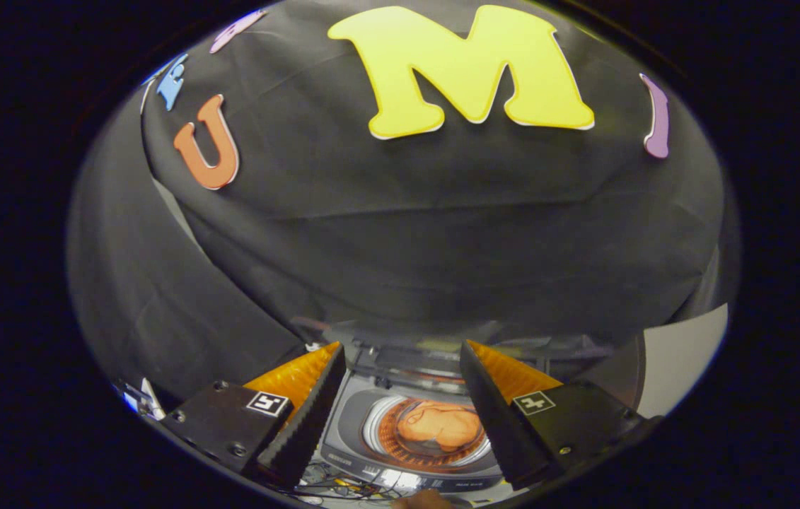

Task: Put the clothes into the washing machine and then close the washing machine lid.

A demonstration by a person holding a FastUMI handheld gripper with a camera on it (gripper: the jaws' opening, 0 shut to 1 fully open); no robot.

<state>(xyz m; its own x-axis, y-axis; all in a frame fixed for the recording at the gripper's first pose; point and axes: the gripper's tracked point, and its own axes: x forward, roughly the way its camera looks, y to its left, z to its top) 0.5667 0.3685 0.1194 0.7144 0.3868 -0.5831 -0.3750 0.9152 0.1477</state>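
The black cloth wall (400, 233) is seen at twelve o'clock, beyond everything else. Below it, the washer (410, 431) is seen between the fingers, its lid (407, 364) raised at the far side. Orange clothes (440, 426) are lodged in the drum (392, 438). The gripper (403, 367) is held released, fingers spread wide above the washer, nothing grasped.

Sitting on a pale worktop (682, 353), seen below and between the spread fingers of the tool (403, 396): a small grey washing machine (350, 431) with lid raised and orange clothes (442, 424) lying in its drum; tangled cables (343, 486) lying on the surface just in front of it
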